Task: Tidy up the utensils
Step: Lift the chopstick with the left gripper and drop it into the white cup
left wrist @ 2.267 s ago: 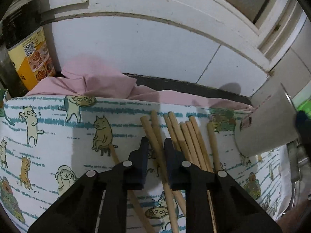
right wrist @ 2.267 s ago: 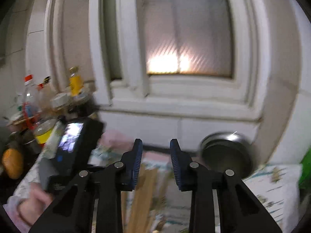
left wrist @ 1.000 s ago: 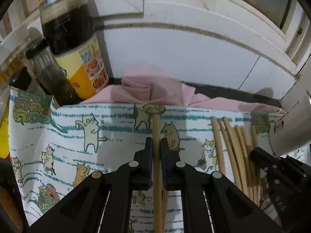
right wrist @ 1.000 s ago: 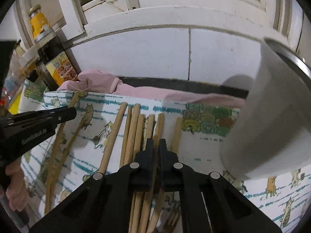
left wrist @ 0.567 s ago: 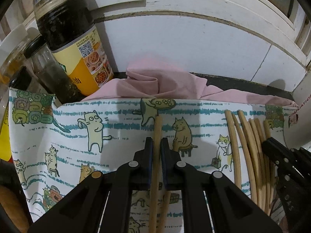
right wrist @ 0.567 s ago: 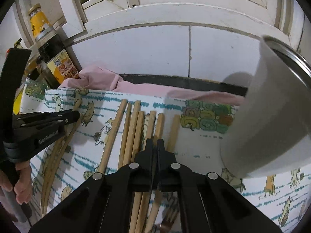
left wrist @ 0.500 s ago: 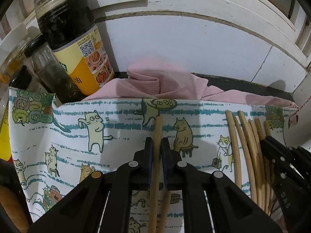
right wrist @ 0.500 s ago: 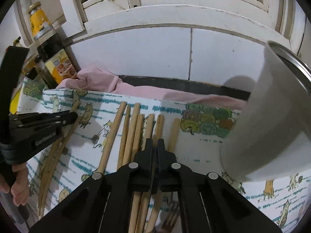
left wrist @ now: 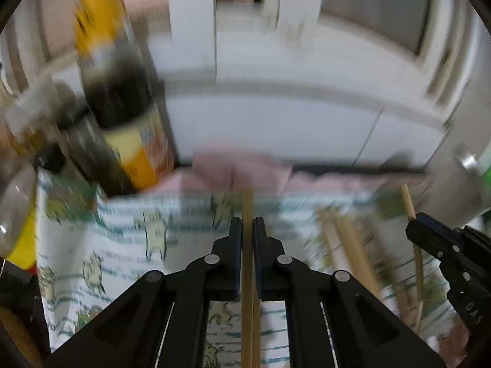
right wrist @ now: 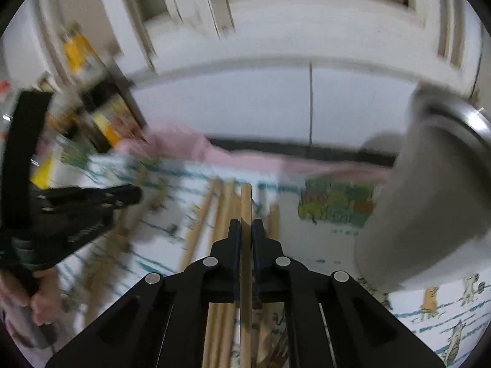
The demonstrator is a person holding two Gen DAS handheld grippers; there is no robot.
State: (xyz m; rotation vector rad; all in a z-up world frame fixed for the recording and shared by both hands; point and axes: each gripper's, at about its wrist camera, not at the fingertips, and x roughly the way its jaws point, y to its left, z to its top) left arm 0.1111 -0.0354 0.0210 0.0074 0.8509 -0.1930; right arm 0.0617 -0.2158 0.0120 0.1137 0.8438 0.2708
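In the left wrist view my left gripper (left wrist: 247, 227) is shut on a wooden chopstick (left wrist: 247, 202) whose tip sticks out past the fingers, above the cat-print cloth (left wrist: 129, 245). My right gripper (right wrist: 246, 228) is likewise shut on a wooden chopstick (right wrist: 246, 199), held above several loose chopsticks (right wrist: 221, 214) lying on the cloth. A grey metal-rimmed cup (right wrist: 429, 190) stands at the right. The right gripper also shows at the right edge of the left view (left wrist: 412, 230), gripping its chopstick (left wrist: 408, 197). Both views are blurred.
A dark sauce bottle with a yellow label (left wrist: 122, 116) and other jars stand at the back left. A crumpled pink cloth (left wrist: 242, 168) lies along the white tiled wall (left wrist: 276, 125). A hand (right wrist: 27, 294) holds the left gripper's handle at the left edge.
Both grippers have lifted off the cloth, each carrying its chopstick up. The views have tilted upward and more of the wall and window frame now shows.
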